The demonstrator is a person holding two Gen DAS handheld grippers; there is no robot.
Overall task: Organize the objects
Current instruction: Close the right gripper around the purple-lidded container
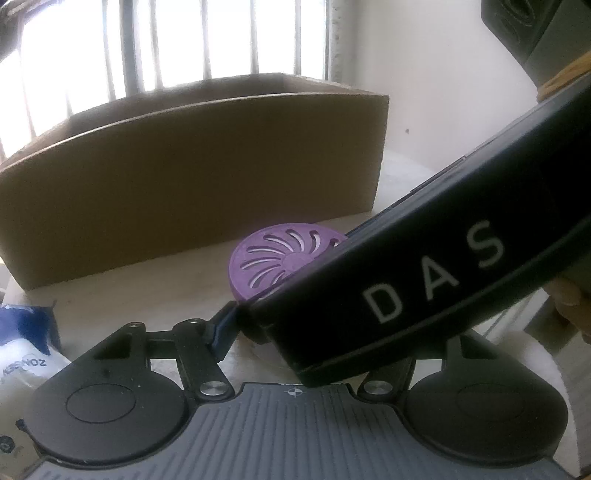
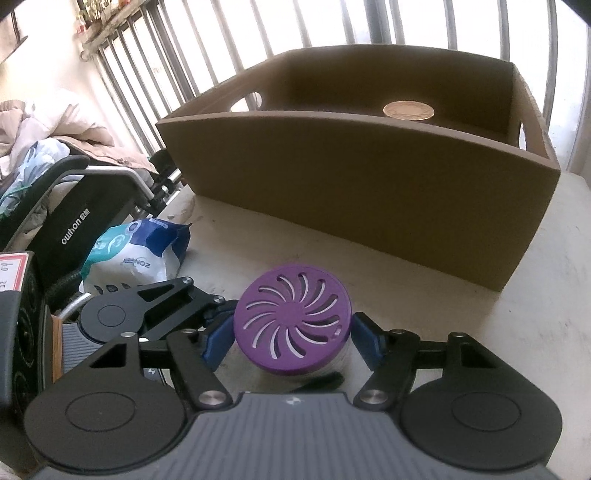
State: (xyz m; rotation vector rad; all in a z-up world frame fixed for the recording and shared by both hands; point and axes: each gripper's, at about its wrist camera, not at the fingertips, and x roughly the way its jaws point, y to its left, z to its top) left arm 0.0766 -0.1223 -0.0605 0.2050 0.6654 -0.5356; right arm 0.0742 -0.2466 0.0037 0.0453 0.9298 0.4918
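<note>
Flanking the purple jar point(image 2: 291, 319), right jaws stand apart; left jaws clamp it too.

- Barred window point(image 2: 406, 22) behind, very bright daylight
- Pale wall point(image 1: 424, 92) on one side
- Light table top point(image 2: 480, 350)
- Perhaps bedding point(image 2: 48, 125) far left

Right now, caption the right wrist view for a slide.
Right gripper straddling a purple vented container before a cardboard box.

One purple container point(image 2: 292, 320), one cardboard box point(image 2: 369, 177), one wipes pack point(image 2: 136, 254).
</note>
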